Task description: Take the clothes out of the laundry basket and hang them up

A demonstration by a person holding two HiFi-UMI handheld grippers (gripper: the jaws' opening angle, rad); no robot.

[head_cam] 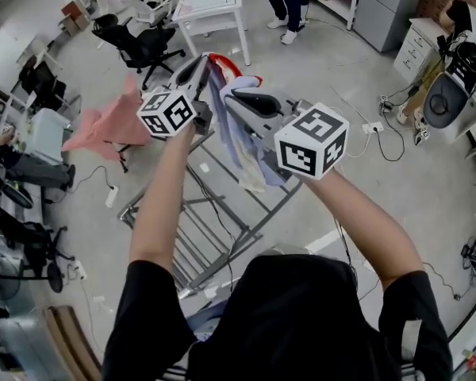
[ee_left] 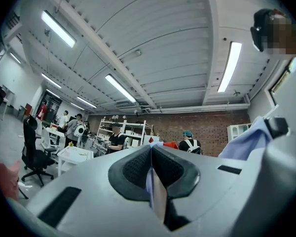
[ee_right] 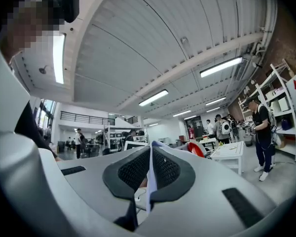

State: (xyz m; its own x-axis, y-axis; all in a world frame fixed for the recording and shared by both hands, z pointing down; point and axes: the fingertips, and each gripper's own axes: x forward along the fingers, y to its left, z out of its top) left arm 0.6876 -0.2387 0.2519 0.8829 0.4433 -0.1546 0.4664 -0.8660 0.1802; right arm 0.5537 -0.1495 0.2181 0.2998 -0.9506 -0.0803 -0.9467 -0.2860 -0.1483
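Pale-blue fabric — a light garment (head_cam: pixel 236 145) — hangs over the grey drying rack (head_cam: pixel 222 230), pinched at its top edge by your left gripper (head_cam: pixel 200 68) and your right gripper (head_cam: pixel 232 100), both clenched on it.

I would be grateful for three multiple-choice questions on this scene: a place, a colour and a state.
1. In the head view, where is the pink cloth? A. left of the left gripper B. right of the right gripper C. on a white table
2. What colour is the thin fabric garment that gripper holds? A. black B. light blue C. green
3. How do its jaws stand? A. wide apart B. closed on the garment C. closed on nothing
Answers: A, it lies past that gripper's left; B, pale blue folds hang there; B, fabric shows pinched between the pads.
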